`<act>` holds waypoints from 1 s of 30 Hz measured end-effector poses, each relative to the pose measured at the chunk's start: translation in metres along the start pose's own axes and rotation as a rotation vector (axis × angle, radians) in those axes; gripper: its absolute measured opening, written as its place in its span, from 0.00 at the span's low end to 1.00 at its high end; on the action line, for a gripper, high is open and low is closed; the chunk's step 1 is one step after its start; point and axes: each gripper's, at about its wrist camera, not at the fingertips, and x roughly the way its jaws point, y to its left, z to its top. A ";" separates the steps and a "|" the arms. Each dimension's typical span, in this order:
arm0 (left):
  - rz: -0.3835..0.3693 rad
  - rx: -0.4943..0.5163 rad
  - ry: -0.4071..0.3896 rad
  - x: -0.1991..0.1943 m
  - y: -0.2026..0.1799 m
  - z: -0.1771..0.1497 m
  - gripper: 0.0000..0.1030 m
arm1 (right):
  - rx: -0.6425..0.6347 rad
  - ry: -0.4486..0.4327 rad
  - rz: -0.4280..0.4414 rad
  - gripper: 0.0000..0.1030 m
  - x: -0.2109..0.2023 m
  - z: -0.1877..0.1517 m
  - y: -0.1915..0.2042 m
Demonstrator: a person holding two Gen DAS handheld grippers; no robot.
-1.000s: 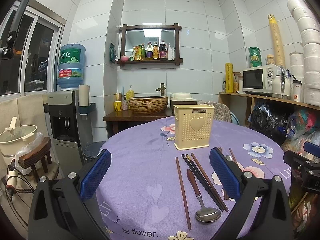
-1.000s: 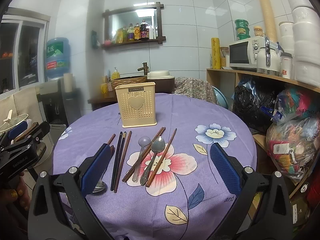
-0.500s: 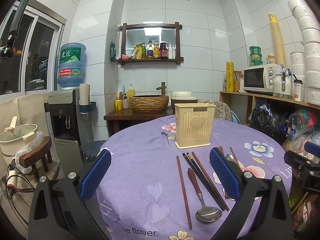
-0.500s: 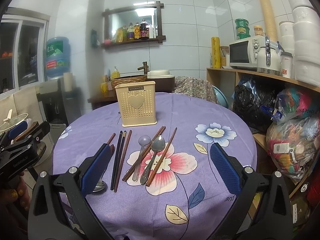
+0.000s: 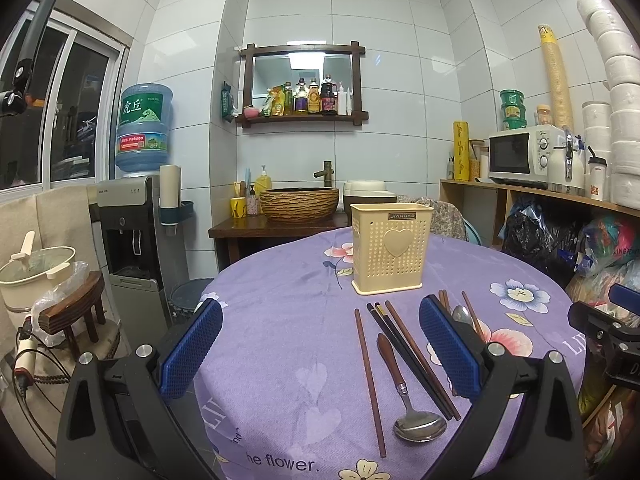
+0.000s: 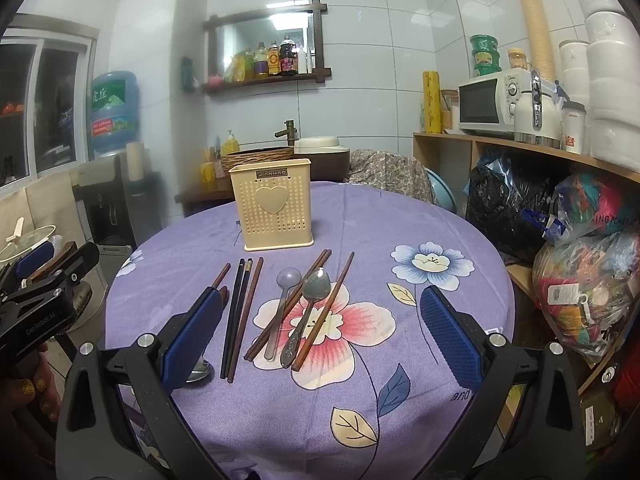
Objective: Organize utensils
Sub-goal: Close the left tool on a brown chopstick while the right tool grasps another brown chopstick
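Left tongs [image 5: 320, 354]: spread wide, holding nothing, hovering over the near edge of the counter [image 5: 280, 320].
Left view, utensils: a wooden-handled spoon [image 5: 404, 388], a lone brown chopstick [image 5: 370, 380] and a dark chopstick bundle [image 5: 412, 360] lie between the pads and ahead of them, nearer the right pad, long axes running away from the tongs toward the holder.
Left view, holder: a cream perforated plastic utensil holder [image 5: 390, 254] with a heart badge stands upright beyond the utensils, seemingly empty.
Right tongs [image 6: 320, 332]: also spread, empty, above the purple flowered cloth.
Right view, utensils: a metal spoon [image 6: 308, 312], a pale translucent spoon [image 6: 282, 300] and crossed brown chopsticks [image 6: 304, 304] lie straight ahead between the pads, bowls pointing toward the holder [image 6: 272, 208]; the dark bundle [image 6: 236, 312] sits by the left pad.
Nearer hand: the right for the middle cluster, the left for the wooden-handled spoon, judging by position.
Grip note: thin, hard, smooth sticks lying flat on soft cloth; closing across the long axis looks best.
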 end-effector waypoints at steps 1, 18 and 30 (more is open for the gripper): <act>0.001 -0.001 0.003 0.000 0.000 0.000 0.95 | -0.001 0.003 -0.001 0.95 0.001 0.000 0.000; 0.011 0.015 0.189 0.044 0.009 -0.008 0.95 | -0.044 0.196 -0.026 0.95 0.060 -0.006 -0.006; -0.124 0.086 0.481 0.135 -0.003 -0.015 0.84 | -0.063 0.361 -0.047 0.95 0.131 -0.002 -0.022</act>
